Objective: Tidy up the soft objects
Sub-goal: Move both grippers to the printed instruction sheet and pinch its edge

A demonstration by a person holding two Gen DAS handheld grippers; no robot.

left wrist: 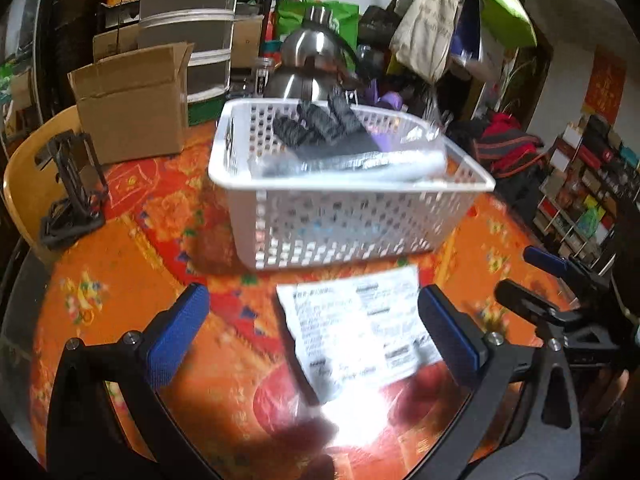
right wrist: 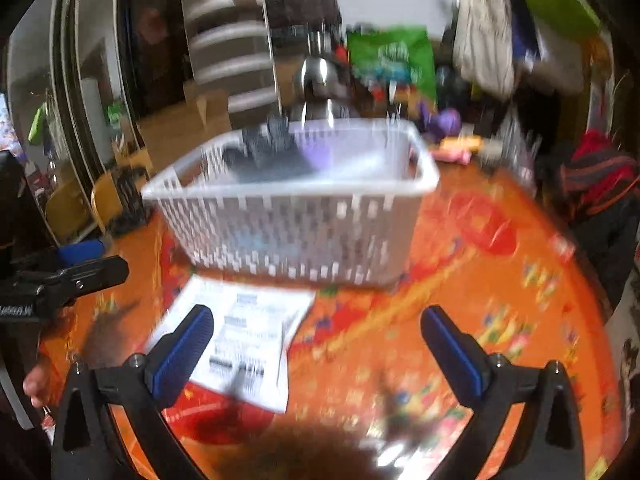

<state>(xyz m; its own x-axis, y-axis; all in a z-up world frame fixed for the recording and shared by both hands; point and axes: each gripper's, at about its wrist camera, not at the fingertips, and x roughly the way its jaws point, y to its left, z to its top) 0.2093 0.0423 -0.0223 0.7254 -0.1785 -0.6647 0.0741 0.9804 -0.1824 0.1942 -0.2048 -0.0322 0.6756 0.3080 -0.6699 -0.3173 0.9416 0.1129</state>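
A white perforated basket (left wrist: 436, 216) stands on the orange patterned table and holds dark gloves (left wrist: 320, 128) and a clear plastic-wrapped item (left wrist: 400, 160). A flat clear packet with a printed white label (left wrist: 356, 328) lies on the table in front of the basket, between the fingers of my left gripper (left wrist: 316, 332), which is open above it. My right gripper (right wrist: 320, 344) is open and empty; the packet (right wrist: 248, 340) lies by its left finger. The basket also shows in the blurred right wrist view (right wrist: 312, 240).
A cardboard box (left wrist: 136, 108), a black stand (left wrist: 72, 188) and a steel kettle (left wrist: 308, 64) sit at the table's back. A yellow chair (left wrist: 24, 184) stands at the left. Hanging bags (left wrist: 432, 24) and shelves (left wrist: 580, 184) crowd the right. The right gripper shows at the right edge of the left wrist view (left wrist: 536, 276).
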